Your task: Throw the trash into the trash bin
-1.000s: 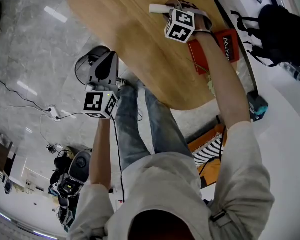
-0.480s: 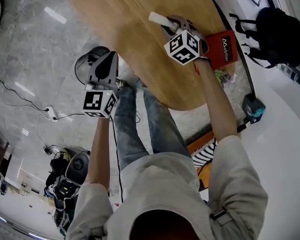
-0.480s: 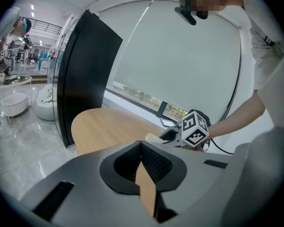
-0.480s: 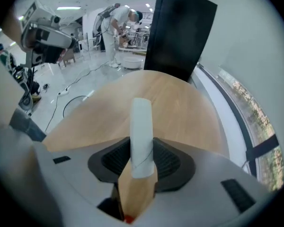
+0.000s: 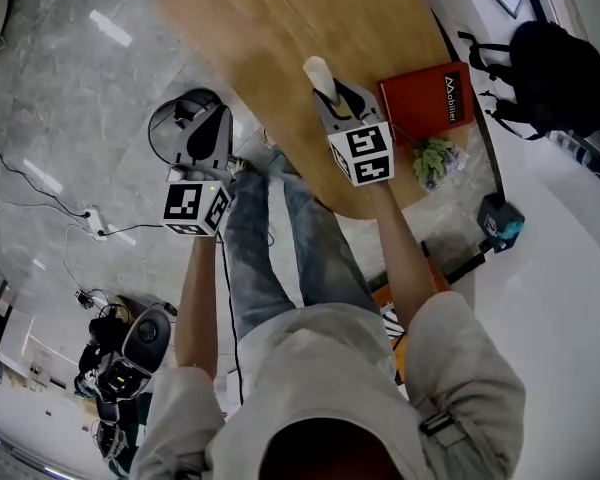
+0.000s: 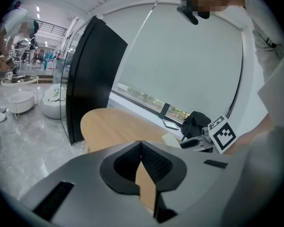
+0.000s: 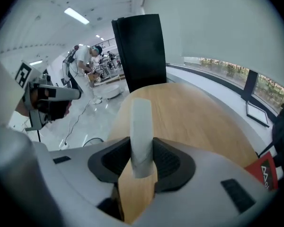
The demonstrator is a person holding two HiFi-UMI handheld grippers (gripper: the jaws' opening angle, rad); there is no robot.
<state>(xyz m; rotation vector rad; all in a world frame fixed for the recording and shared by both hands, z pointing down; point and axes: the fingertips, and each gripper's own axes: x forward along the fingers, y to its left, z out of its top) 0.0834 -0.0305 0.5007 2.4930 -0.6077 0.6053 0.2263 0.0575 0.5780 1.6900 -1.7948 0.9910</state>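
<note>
Right gripper (image 7: 142,161): jaws have just been closing and pinch a white paper roll (image 7: 142,122) near its lower end. The roll sticks out past the fingertips, above the tabletop (image 5: 250,28), near its edge. Left gripper (image 6: 141,150): jaws pressed together, empty, off the tabletop, over what is likely the trash bin (image 5: 158,118).

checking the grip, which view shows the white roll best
Right gripper view: the white roll stands clamped in the right gripper, whose jaws have just been closing. Head view shows only its end poking out; left gripper view, a small pale speck.
</note>
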